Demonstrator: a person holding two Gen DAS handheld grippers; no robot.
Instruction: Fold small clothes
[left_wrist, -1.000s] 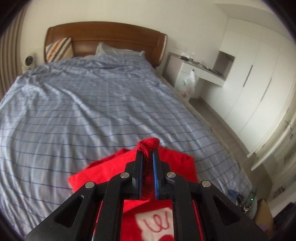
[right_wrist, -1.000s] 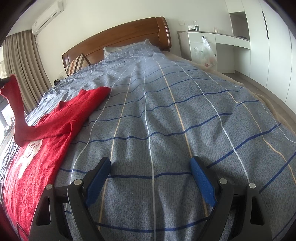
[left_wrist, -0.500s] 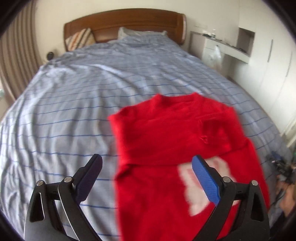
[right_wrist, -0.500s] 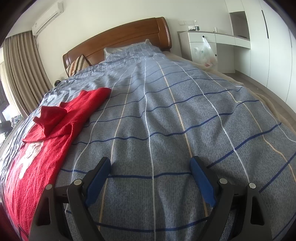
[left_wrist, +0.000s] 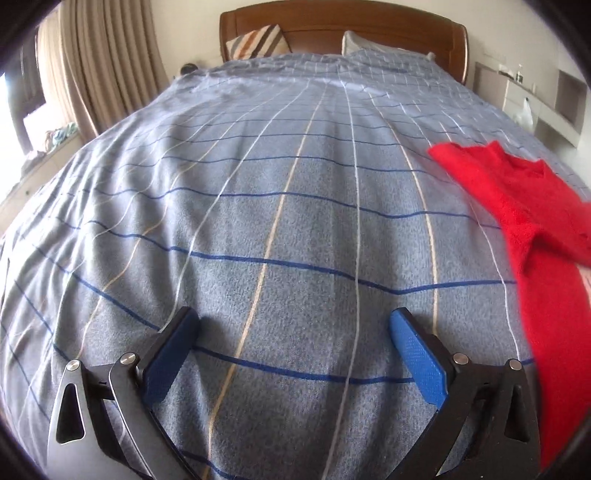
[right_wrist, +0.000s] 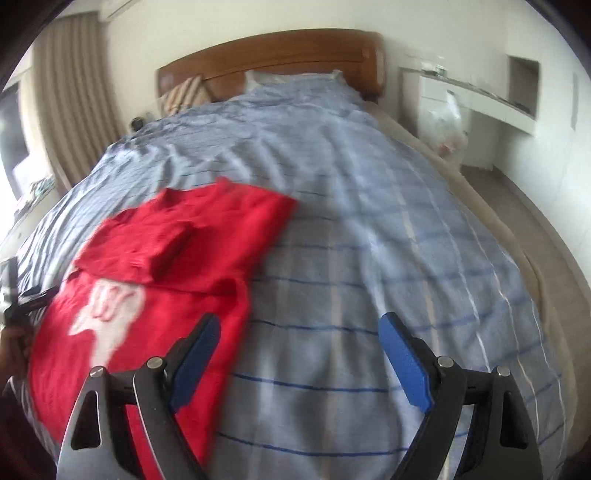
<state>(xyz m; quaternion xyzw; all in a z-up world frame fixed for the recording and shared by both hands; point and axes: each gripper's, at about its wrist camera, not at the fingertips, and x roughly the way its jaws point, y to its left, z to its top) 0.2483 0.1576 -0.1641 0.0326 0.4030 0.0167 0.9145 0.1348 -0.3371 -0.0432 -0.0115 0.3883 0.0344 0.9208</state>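
My left hand-held gripper (left_wrist: 295, 332) has its jaws opening, already spread wide, with only bedspread between the blue pads (left_wrist: 417, 354). It hangs low over the bed (left_wrist: 258, 206), nothing gripped.

Right hand-held gripper (right_wrist: 297, 336) stands with jaws well apart and empty too. Its left finger (right_wrist: 192, 354) overlaps the near right edge of the red sweater (right_wrist: 177, 258) in the picture; whether it touches the cloth I cannot tell. That view is blurred.

Sweater lies flat on the blue checked bedspread. Long axis runs up the bed: collar end toward the wooden headboard (right_wrist: 280, 51), hem toward me. One sleeve is folded across the chest, above a white print (right_wrist: 103, 310).

From the left wrist view the sweater (left_wrist: 535, 240) sits off to the right of the open jaws, apart from them, running along the right edge of the frame. From the right wrist view it sits to the left and ahead, reaching under the left finger.

At the far left edge of the right wrist view, a dark bit of the other rig and a hand (right_wrist: 13, 350) show beside the sweater.

Striped pillow (left_wrist: 258, 42) rests against the headboard.
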